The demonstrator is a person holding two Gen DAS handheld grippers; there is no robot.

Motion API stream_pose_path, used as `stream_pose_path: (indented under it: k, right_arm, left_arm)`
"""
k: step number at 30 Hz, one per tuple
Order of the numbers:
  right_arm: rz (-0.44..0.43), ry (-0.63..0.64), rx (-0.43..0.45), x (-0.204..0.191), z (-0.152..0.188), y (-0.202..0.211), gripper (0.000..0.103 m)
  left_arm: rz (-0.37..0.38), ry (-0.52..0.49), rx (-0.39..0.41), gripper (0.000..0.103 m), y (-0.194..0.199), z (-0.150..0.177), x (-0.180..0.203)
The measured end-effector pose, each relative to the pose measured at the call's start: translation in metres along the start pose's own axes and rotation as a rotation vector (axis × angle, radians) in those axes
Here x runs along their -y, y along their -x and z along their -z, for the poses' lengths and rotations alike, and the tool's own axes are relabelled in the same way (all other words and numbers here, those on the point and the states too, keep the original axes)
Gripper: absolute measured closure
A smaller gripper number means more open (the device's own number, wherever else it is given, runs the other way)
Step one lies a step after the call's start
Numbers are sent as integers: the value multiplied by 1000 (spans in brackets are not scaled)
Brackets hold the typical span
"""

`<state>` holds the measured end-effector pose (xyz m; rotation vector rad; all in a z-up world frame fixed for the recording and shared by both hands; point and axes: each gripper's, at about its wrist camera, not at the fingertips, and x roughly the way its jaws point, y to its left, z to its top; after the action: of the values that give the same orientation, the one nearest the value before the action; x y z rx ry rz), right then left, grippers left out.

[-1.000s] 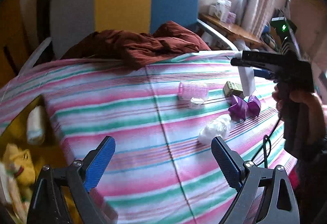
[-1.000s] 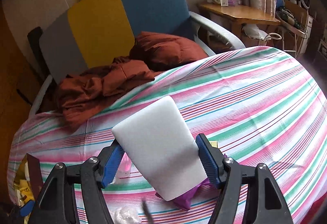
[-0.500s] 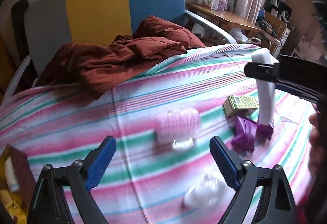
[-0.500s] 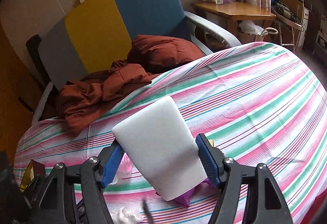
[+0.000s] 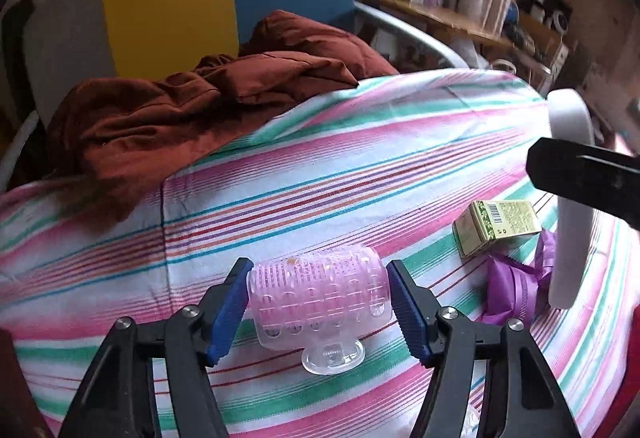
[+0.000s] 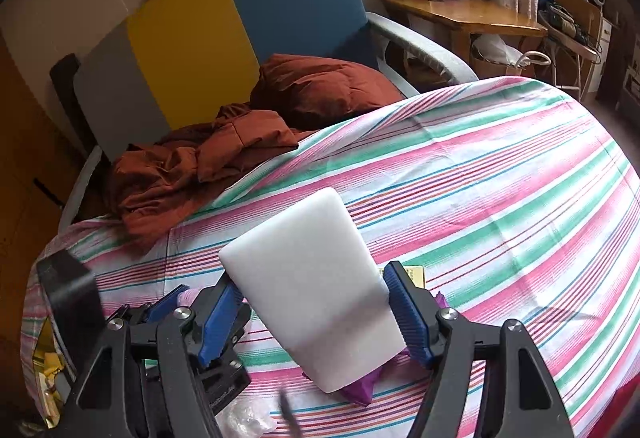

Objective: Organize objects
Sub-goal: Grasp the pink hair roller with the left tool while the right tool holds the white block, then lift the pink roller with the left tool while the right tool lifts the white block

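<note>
A clear pink plastic roller (image 5: 320,294) lies on the striped cloth (image 5: 280,198). My left gripper (image 5: 320,312) brackets it, blue pads close on both ends; contact is unclear. My right gripper (image 6: 316,312) is shut on a white foam block (image 6: 312,302) and holds it above the cloth. The block (image 5: 570,198) also shows at the right of the left wrist view. A small green box (image 5: 498,228) and a purple wrapper (image 5: 512,286) lie under the block.
A rust-red garment (image 6: 240,158) is heaped at the far edge against a grey, yellow and blue chair (image 6: 240,38). A crumpled clear wrapper (image 6: 244,418) lies near the front. A wooden side table (image 6: 460,14) stands at the back right.
My left gripper has moved forward and down to the pink roller and narrowed around it. The right gripper still holds the white block, almost unmoved.
</note>
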<state>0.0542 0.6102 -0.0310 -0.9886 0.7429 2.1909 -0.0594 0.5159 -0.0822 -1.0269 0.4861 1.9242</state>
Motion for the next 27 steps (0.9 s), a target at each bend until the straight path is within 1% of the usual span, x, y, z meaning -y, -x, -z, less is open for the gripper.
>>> stream_pose_path:
  k: [3,5,7,8,10,12,15,19,20,23,25,27]
  right_arm:
    - [-29,33,9,-6,1,1,32]
    - [-58,79,12,-16,3,1,32]
    - [-81,123,-7,-26,6,-3,32]
    - [-90,143,-22,-32,8,-6,32]
    - [-98,184,-55,-42,14,-15,32]
    - [-119,202,-87,-49,19,-23,32]
    - [-142,208,-119,-53,23,-35,32]
    - [-148,198,-163,-52,27,-48,32]
    - [-146,191,-175,-51,28,-51,32]
    - [-121,178,-203,-47,29,-59,32]
    - [-97,178,-224,-43,31,-65,34]
    - [-103,175,-234,-42,31,-67,34]
  left_arm:
    - [-21,42,48,36,14,18,-6]
    - [-42,47,74,36,22,31,-8]
    - [-66,49,122,36,28,46,-12]
    - [-57,58,130,36,29,48,-14]
    - [-55,91,131,36,30,49,-20]
    - [-43,98,134,35,29,49,-23]
    - [-44,94,140,35,28,50,-22]
    - [-14,126,92,35,16,48,-29]
    - [-17,126,89,35,16,49,-29]
    - [-63,96,79,36,16,50,-22]
    - [-65,96,76,36,15,51,-22]
    - [-62,100,75,37,16,52,-23]
